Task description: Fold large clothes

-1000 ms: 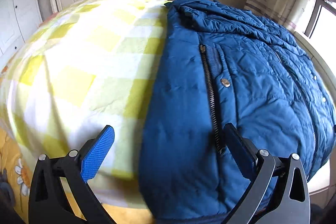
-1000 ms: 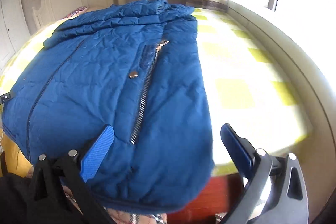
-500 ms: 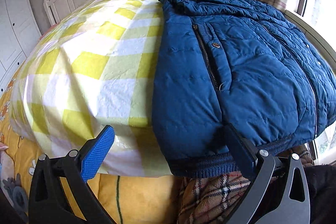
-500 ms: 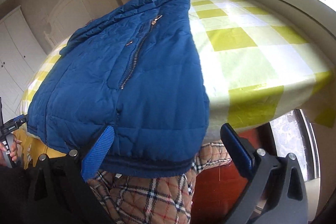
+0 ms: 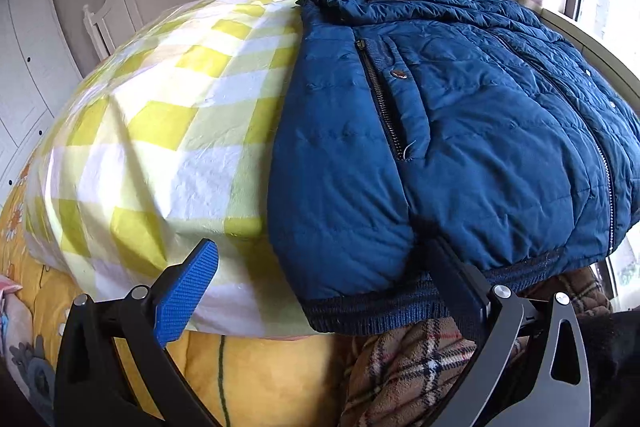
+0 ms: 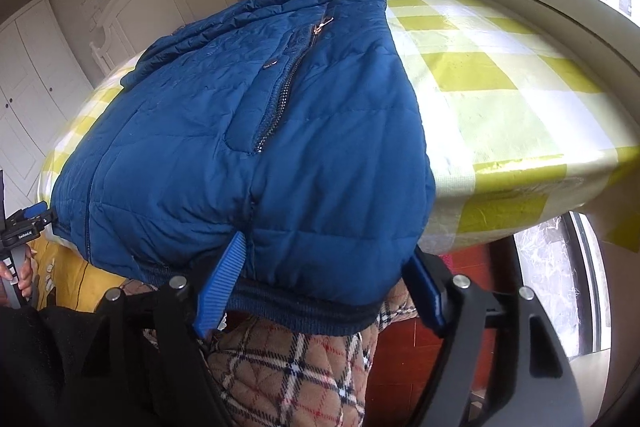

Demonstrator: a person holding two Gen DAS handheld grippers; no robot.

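Both grippers had dropped from above the jacket to its ribbed hem point(image 6: 304, 311) at the bed's near edge, so the first fold was about to start. Right gripper point(image 6: 320, 291): jaws closing around the hem corner, not yet pinching. Left gripper point(image 5: 320, 291): jaws spread across the other corner. Beyond: one blue jacket point(image 5: 460, 131), flat on one checked cover point(image 5: 168, 131), with two pocket zips visible.

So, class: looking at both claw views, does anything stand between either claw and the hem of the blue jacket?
Nothing visible does. The right claw already straddles the jacket at its hem, jaws closing. The left claw has the hem corner between its open jaws, with only the checked bed cover beside it.
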